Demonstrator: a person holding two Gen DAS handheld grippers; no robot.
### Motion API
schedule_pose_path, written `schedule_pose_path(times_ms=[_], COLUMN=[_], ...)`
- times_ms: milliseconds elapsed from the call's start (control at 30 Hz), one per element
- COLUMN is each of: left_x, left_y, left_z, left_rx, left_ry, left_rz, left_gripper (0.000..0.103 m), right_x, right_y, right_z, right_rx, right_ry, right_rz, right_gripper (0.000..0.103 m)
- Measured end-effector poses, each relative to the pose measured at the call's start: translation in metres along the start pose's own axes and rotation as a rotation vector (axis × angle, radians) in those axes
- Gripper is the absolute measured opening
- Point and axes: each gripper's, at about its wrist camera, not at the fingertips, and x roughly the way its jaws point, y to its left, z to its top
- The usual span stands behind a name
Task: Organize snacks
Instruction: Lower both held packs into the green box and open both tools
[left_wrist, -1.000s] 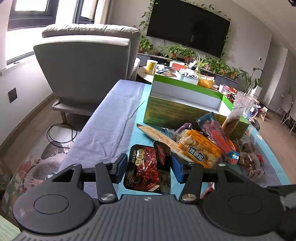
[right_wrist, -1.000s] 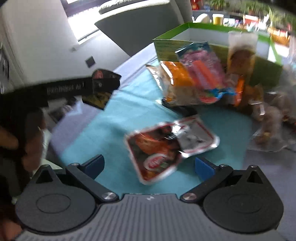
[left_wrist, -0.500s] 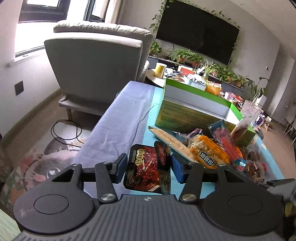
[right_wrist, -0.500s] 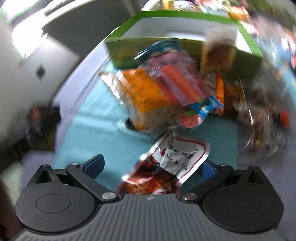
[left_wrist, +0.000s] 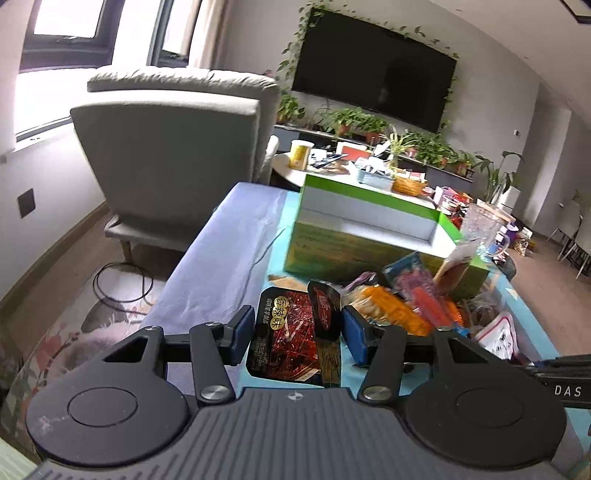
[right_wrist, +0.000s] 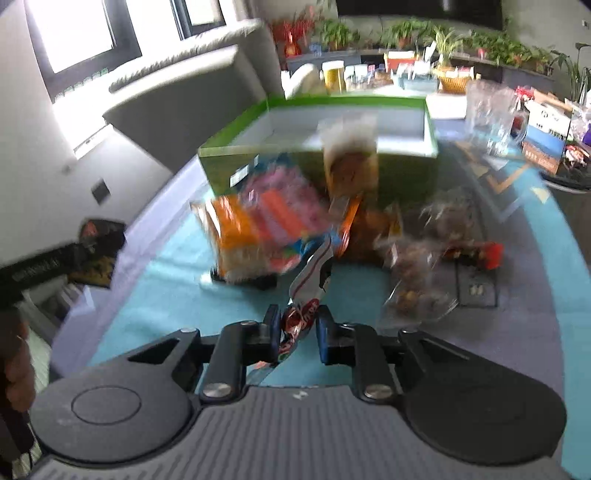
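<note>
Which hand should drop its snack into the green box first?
Probably left: the left hand-held gripper holds its black packet steadily facing the green box. The right's view is blurred.

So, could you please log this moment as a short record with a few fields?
left gripper: shut on the black and red snack packet
right gripper: shut on the red and white pouch
green box: open top, white inside, nothing visible in the part shown
loose snacks: orange bag and pink pack piled in front of the box
surface: teal cloth
image quality: right wrist view blurred
</note>
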Motion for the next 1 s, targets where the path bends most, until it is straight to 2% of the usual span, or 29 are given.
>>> schedule_pose_path(times_ms=[133,233,333,567,767,1000], left_x=[0.0,0.003,0.011,0.043,0.083,0.131], left_y=[-0.012,-0.023,-0.036,-0.071,-0.083,-0.093], left_z=[0.007,0.017,0.034,0.083,0.108,0.124], left_rx=[0.03,0.059,0.09,0.181,0.211,0.252], left_ry=[-0.012,-0.027,-0.049,-0.126,-0.131,-0.093], left_rz=[-0.02,-0.033,-0.05,-0.062,-0.05,-0.031], left_gripper=[0.049,0.049,0.049,0.049,0.049,0.049], right_x=[-0.002,-0.011,-0.021,-0.005,0.02,0.054], right_y=[-0.005,-0.009,-0.011,-0.025,-0.041,-0.062], right_z=[0.007,0.016,0.034,0.082,0.112,0.134], right_rx=[0.026,0.037,0.031,0.05,0.077,0.125], right_ry=[-0.042,-0.108,-0.192,-0.316,-0.336,-0.301], right_rz=[0.037,0.063,0.071,0.079,0.082,0.092], right_gripper=[0.021,0.021,0.021,0.021,0.021,0.021])
